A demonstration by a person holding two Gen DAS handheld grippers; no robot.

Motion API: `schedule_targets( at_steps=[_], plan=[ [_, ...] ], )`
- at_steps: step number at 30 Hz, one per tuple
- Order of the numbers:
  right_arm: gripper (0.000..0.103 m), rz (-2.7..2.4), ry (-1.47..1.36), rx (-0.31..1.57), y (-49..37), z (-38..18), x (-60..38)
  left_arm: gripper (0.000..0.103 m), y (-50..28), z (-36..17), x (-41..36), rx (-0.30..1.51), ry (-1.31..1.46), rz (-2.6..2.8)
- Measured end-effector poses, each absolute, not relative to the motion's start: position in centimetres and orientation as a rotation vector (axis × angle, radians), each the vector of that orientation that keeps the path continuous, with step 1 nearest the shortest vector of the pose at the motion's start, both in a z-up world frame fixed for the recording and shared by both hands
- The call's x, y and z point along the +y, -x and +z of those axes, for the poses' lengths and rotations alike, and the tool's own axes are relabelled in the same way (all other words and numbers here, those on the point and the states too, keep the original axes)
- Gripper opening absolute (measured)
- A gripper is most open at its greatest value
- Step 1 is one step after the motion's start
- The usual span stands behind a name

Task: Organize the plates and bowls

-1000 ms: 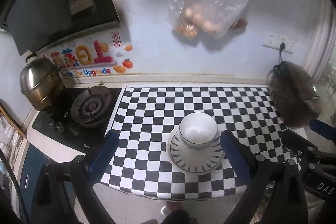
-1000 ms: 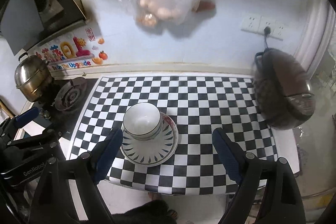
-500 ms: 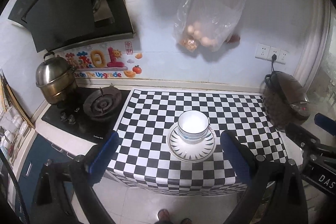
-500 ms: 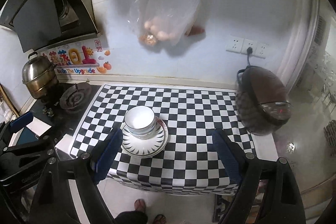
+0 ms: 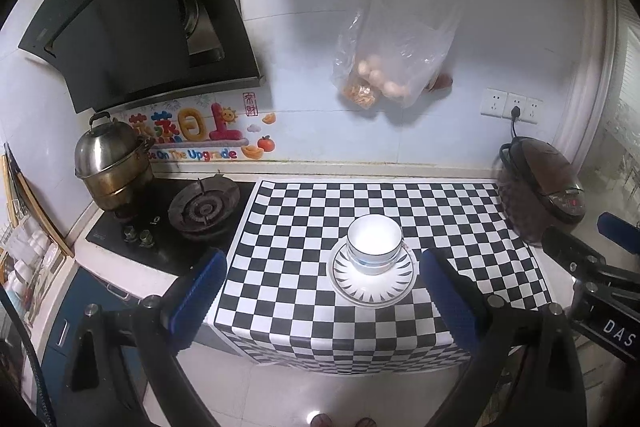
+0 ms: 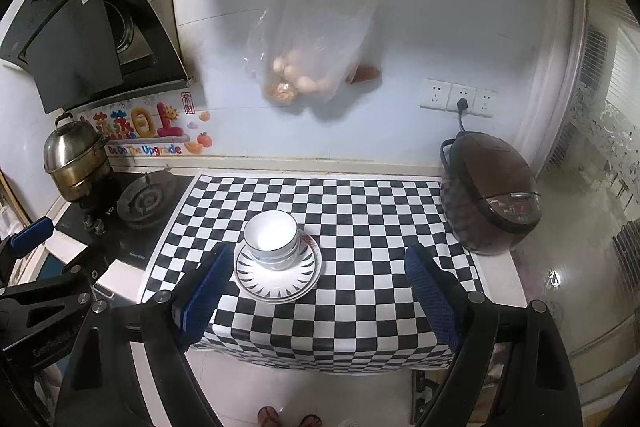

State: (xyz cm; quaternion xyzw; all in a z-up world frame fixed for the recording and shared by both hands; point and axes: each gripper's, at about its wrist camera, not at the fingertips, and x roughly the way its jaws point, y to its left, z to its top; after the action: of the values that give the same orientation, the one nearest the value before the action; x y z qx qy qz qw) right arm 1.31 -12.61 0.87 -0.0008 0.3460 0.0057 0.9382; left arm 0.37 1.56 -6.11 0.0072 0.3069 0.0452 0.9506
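White bowls [image 5: 374, 245] [image 6: 272, 239] are nested on a small stack of patterned plates [image 5: 374, 287] [image 6: 280, 285] near the front of the checkered counter [image 5: 460, 223] [image 6: 360, 211]. My left gripper [image 5: 322, 287] hangs open, well back from the counter and above it, with nothing between its blue pads. My right gripper [image 6: 318, 287] is likewise open and empty, held back from the stack. Each gripper's dark body shows at the edge of the other's view.
A brown rice cooker [image 5: 538, 187] [image 6: 490, 195] stands at the counter's right end. A gas hob [image 5: 200, 211] with a steel steamer pot [image 5: 110, 163] lies to the left under a black hood [image 5: 140, 11]. A plastic bag of food [image 5: 392, 67] hangs on the wall.
Both grippers have pulled back and up from the counter, so the bowl-and-plate stack looks smaller and the floor edge and a person's feet show. Both stayed open.
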Motion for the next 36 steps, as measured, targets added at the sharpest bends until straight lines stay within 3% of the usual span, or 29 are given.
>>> schedule_targets(
  at_steps=[36],
  plan=[
    [0.089, 0.008, 0.008, 0.705, 0.8, 1.1, -10.9, 0.099, 1.7, -6.4, 2.7, 0.63, 0.001, 0.106]
  ],
)
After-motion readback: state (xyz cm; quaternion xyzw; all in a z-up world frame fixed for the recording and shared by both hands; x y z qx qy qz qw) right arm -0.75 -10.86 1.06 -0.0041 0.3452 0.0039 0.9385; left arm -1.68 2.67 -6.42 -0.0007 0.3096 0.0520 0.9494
